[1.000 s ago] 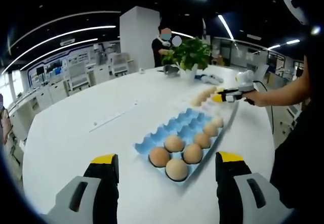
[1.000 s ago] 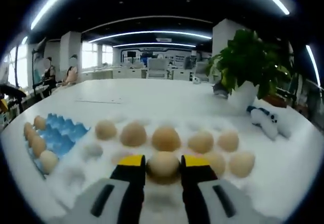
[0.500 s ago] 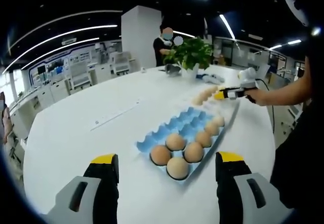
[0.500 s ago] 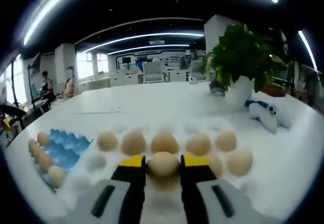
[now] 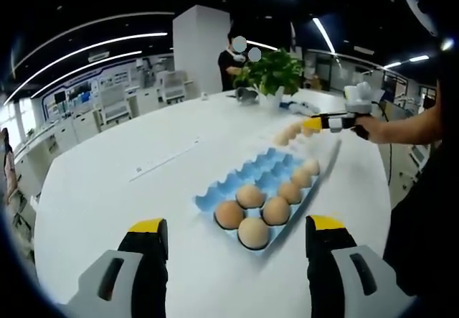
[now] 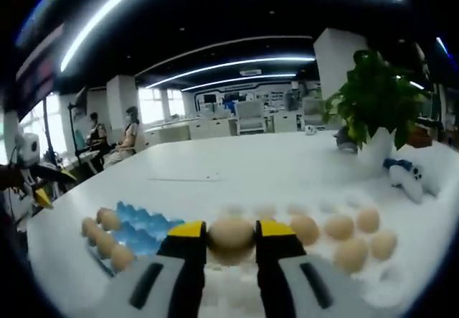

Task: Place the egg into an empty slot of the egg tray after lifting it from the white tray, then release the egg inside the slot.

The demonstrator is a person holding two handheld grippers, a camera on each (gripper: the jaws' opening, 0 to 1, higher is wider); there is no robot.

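My right gripper (image 6: 231, 233) is shut on a tan egg (image 6: 231, 236), held above the white tray (image 6: 373, 281), where several eggs (image 6: 341, 227) sit. The blue egg tray (image 6: 136, 237) lies lower left in the right gripper view, with a row of eggs along its near edge. In the left gripper view the blue egg tray (image 5: 262, 171) has several eggs (image 5: 252, 232) at its near end and free slots farther back. My left gripper (image 5: 237, 235) stands open above the table, short of the tray. The right gripper (image 5: 331, 123) hangs at the upper right, over the white tray (image 5: 326, 161).
A potted green plant (image 5: 272, 74) stands at the far side of the white round table (image 5: 122, 189), also in the right gripper view as a plant (image 6: 374, 103). A white toy (image 6: 407, 178) lies beside it. People stand and sit in the background office.
My right gripper has risen with the egg in it and turned left, so the egg tray sits nearer the middle of its view. The left gripper has barely moved.
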